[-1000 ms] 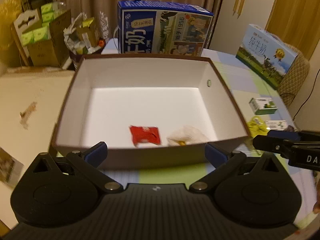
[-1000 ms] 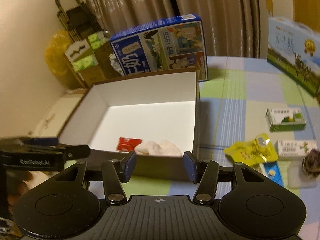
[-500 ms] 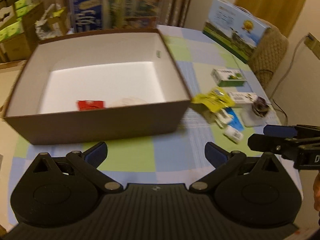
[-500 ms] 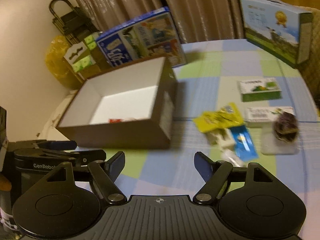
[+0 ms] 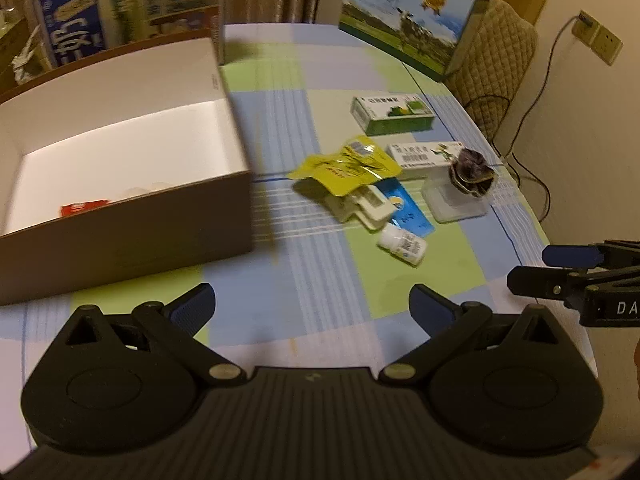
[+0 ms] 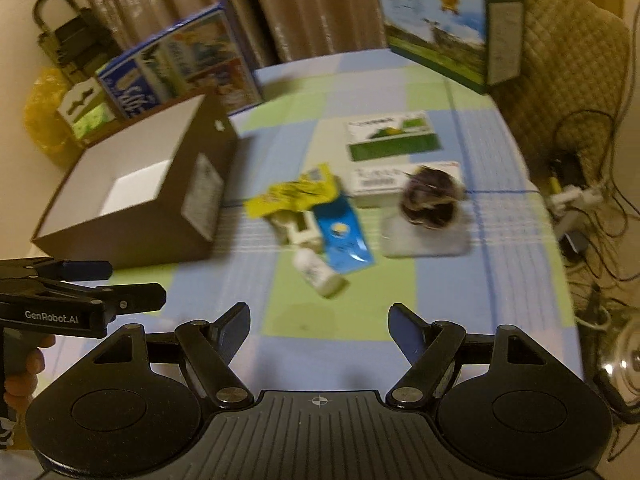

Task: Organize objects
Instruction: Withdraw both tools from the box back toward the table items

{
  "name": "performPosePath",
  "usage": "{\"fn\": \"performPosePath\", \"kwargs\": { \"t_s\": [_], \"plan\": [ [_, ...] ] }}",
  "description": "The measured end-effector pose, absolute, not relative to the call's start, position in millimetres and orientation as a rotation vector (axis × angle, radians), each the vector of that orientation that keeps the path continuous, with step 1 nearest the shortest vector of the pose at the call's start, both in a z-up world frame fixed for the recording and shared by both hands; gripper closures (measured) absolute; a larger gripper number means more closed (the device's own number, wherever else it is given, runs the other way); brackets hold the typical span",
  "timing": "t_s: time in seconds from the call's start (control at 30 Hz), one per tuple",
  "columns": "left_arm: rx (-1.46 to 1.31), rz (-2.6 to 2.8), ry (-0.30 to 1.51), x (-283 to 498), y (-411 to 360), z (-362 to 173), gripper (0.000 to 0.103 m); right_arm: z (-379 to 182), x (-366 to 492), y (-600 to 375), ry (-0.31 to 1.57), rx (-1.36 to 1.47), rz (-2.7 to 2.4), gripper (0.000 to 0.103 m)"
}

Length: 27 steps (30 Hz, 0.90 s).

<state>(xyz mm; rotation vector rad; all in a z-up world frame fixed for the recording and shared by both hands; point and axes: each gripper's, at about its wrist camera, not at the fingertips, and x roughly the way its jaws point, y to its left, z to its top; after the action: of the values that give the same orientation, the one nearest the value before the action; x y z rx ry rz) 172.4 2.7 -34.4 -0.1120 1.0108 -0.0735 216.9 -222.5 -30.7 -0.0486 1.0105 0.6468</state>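
The left gripper (image 5: pixel 311 300) hangs above the checked tablecloth (image 5: pixel 320 280) with its jaws spread wide and nothing between them. The right gripper (image 6: pixel 319 322) is likewise spread and empty, held over the same cloth; in the left view it shows at the right edge, side-on.

Taking the brown box (image 5: pixel 132 232) as the landmark: it sits open-topped to the left of both grippers, white inside, with a red packet (image 5: pixel 84 208) lying near its front wall and a pale item beside that, too blurred to name.

To the right of the box, apart from it, lies a cluster of loose things. Closest to the box is a yellow pouch (image 5: pixel 346 168), resting partly on a white plastic piece (image 5: pixel 366 206). A blue sachet (image 5: pixel 408 212) lies just right of that piece. A small white bottle (image 5: pixel 402 245) lies on its side in front of the sachet, the item of the cluster nearest the grippers. Farther right, a dark hair tie (image 5: pixel 472 172) sits on a clear flat case (image 5: pixel 454 204). Behind these are a white carton (image 5: pixel 420 154) and, farther back, a green carton (image 5: pixel 392 114).

Behind the box stands a blue milk case (image 5: pixel 100 20); at the far right of the table stands a second, paler milk case (image 5: pixel 408 20).
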Motion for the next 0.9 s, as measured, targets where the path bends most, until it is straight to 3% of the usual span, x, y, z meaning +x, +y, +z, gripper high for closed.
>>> {"fn": "performPosePath", "kwargs": {
  "t_s": [0.9],
  "plan": [
    [0.031, -0.221, 0.941, 239.2, -88.3, -98.2, 0.013, -61.5, 282.5, -310.8, 1.073, 0.026, 0.450, 0.030]
  ]
}}
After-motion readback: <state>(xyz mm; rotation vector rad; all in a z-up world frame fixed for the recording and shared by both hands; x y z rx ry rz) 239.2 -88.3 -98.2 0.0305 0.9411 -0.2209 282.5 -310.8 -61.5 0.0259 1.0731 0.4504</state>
